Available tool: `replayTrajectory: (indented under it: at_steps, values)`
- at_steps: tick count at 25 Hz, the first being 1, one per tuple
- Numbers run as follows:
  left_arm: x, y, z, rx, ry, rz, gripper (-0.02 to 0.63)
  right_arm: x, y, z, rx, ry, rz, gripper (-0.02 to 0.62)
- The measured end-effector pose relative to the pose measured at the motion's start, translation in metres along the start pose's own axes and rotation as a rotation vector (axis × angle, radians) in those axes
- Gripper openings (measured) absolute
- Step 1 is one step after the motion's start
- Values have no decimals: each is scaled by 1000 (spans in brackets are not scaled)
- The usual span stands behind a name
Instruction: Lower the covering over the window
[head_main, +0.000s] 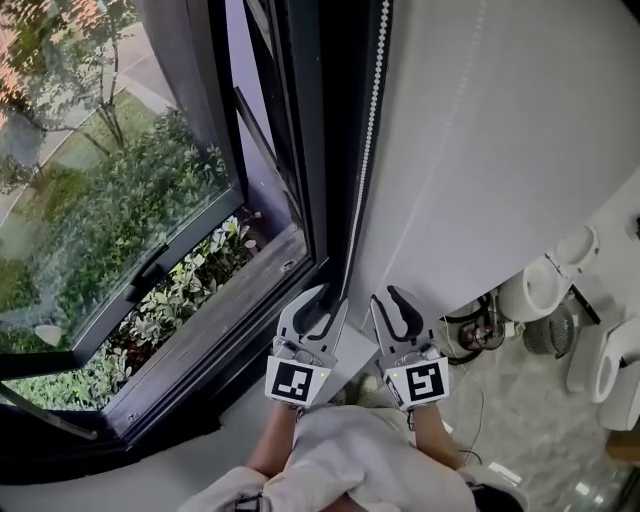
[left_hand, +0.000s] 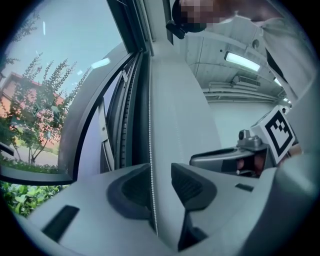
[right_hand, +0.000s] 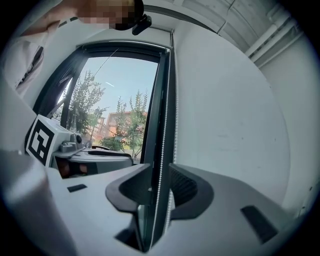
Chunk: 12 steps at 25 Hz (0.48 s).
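Note:
A white bead chain (head_main: 372, 120) hangs along the dark window frame (head_main: 300, 150), beside the white wall (head_main: 500, 150). The glass is uncovered, and trees show through it. My left gripper (head_main: 325, 305) points at the frame's lower corner. In the left gripper view the bead chain (left_hand: 150, 125) runs down between the jaws of the left gripper (left_hand: 161, 182), which stand apart from it. My right gripper (head_main: 388, 300) is close beside the left one. In the right gripper view one chain strand (right_hand: 162, 150) passes between the pads of the right gripper (right_hand: 160, 187), with a gap on both sides.
A dark sill (head_main: 230, 310) runs below the window, with green plants (head_main: 190, 280) outside. Rounded white fixtures (head_main: 540, 290) and cables (head_main: 470, 330) sit on the floor to the right. The person's pale sleeves (head_main: 340, 460) fill the bottom edge.

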<state>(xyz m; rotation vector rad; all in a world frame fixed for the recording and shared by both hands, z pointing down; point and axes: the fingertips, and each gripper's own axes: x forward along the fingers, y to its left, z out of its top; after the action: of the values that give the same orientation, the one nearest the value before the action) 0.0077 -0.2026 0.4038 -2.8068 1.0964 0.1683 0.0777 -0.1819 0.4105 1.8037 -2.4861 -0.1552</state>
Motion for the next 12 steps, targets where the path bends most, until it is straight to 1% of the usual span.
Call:
replayTrajectory:
  at_steps: [2, 7, 12]
  values:
    - [7, -1, 1, 1, -1, -5, 135, 1, -4, 0, 4, 1, 0, 109]
    - [26, -2, 3, 47, 4, 13, 135, 6, -11, -2, 18, 12, 24, 109]
    - [38, -1, -2, 49, 15, 34, 135, 10, -15, -5, 28, 10, 48, 109]
